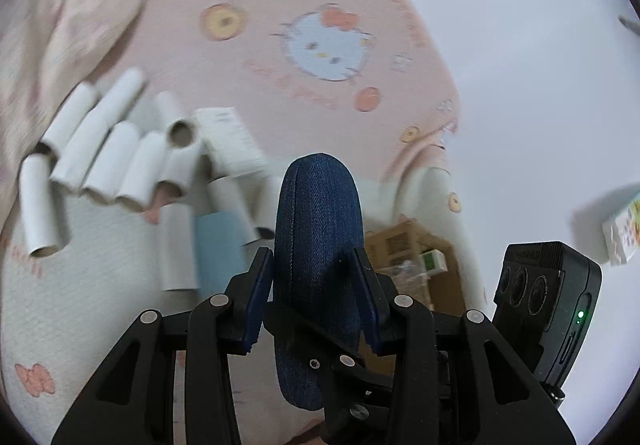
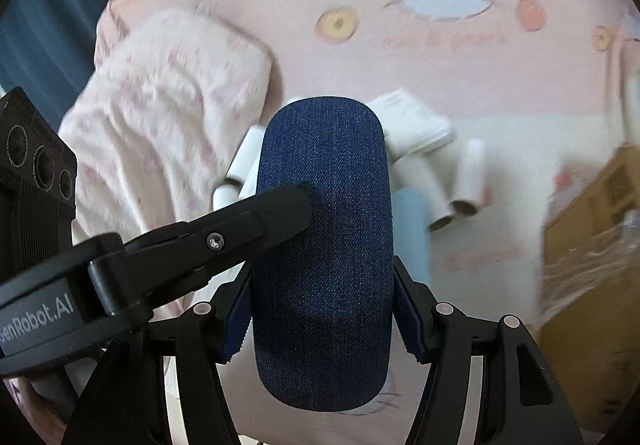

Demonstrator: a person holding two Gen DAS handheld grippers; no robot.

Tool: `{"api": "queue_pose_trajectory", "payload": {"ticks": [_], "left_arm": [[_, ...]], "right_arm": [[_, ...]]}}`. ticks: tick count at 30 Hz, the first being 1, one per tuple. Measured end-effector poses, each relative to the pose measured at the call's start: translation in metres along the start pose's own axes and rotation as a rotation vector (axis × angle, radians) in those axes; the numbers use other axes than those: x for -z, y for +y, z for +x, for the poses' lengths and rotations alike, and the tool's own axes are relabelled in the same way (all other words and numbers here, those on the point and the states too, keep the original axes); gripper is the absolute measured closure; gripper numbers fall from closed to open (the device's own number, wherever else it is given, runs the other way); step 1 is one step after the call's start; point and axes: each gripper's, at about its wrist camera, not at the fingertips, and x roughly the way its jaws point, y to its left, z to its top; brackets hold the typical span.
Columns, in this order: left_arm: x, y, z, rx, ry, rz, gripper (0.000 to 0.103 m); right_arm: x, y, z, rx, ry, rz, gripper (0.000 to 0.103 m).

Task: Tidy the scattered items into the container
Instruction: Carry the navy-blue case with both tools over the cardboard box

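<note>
With the fingers (image 1: 256, 297) of the left gripper (image 1: 312, 253), pinching the blue denim case (image 1: 320, 213) edge-on, both pads pressing its narrow sides. With the fingers (image 2: 408, 309) of the right gripper (image 2: 322, 269), clamping the same case across its broad width, holding it clear above the pink cartoon-print sheet (image 1: 248, 85). Reaching in from the left of the right fingers, laying one black left finger across the face of the case.

Looking past the case at a heap of white cardboard tubes (image 1: 108, 157) lying ahead and to the left of the left fingers, with a flat white box (image 1: 228, 141) resting against them and a light-blue item (image 1: 218, 245) just beside the left pad. Showing a crumpled pink-patterned blanket (image 2: 160, 117) farther left of the right fingers.

Keeping to the right of both pairs of fingers, sitting open: a brown cardboard box (image 1: 404, 245), holding a small green-and-white packet (image 1: 434, 259) and some clear plastic; hiding partly behind the case.

Tilting both grippers downward toward the sheet, side by side, close together.
</note>
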Motion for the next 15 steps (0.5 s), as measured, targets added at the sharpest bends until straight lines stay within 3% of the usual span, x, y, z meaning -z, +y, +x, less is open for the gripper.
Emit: {"api": "queue_pose_trajectory", "payload": {"ticks": [9,15], "left_arm": [[0.012,-0.090,0.030,0.047,0.012,0.096,0.060],[0.026,-0.138,0.055,0.073,0.038,0.133,0.060]], "right_arm": [[-0.003,-0.065,-0.079,0.019,-0.117,0.063,0.043],[0.001,-0.106,-0.114,0.055,-0.146,0.101,0.043]]}}
